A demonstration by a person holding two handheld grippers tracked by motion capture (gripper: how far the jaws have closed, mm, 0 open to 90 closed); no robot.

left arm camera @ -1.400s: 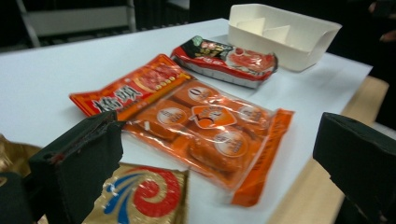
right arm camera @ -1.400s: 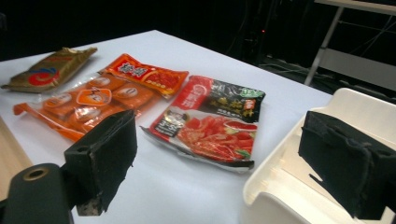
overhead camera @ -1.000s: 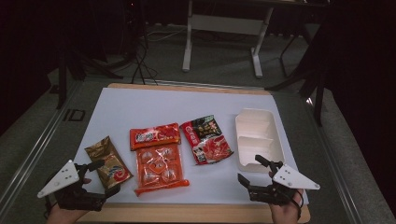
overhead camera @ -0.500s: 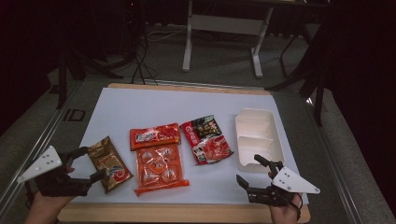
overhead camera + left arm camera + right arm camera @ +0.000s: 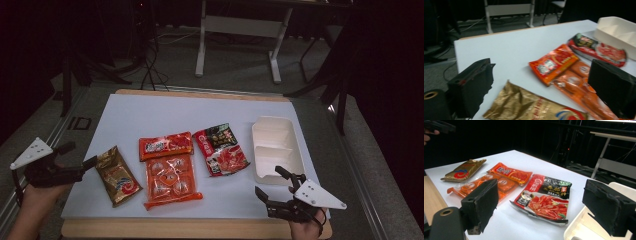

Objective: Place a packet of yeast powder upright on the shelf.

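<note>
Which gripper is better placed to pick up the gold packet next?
Left, probably. The left gripper sits open just off the table's left edge, jaws aimed at the gold packet close by. The right gripper is open near the white tray, with the orange packs between it and the packet.

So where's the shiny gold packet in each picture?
High view: the shiny gold foil packet lies at the left end of the snack row, just right of the left tongs.
Left gripper view: bottom centre, between the two black jaws.
Right gripper view: far upper left, at the table's far end.
Shared landmark: the orange plastic pack of round snacks lies beside it in every view.
</note>
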